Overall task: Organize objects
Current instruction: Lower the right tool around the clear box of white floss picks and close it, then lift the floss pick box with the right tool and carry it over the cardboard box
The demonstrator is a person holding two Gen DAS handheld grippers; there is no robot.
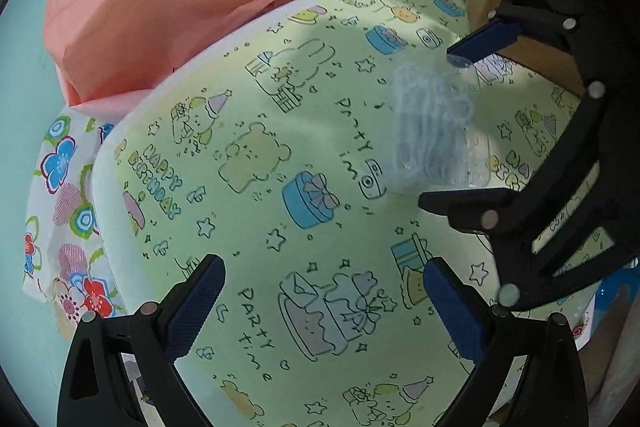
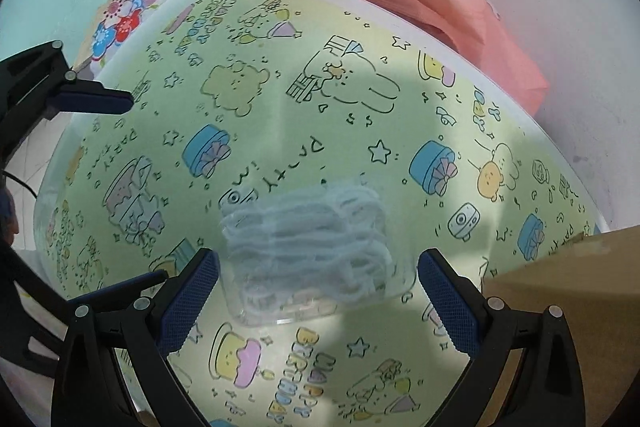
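At centre right of the left wrist view, a clear packet of pale blue yarn [image 1: 434,135] lies on green party-print paper [image 1: 248,195], between the wide-spread, empty fingers of the right gripper [image 1: 444,127]; the left gripper [image 1: 324,301] hovers below, fingers wide and empty. Low at centre of the right wrist view, the packet [image 2: 312,247] sits just ahead of the right gripper [image 2: 318,291]. Judged step: approach to grasp; next, advance and close on the packet.
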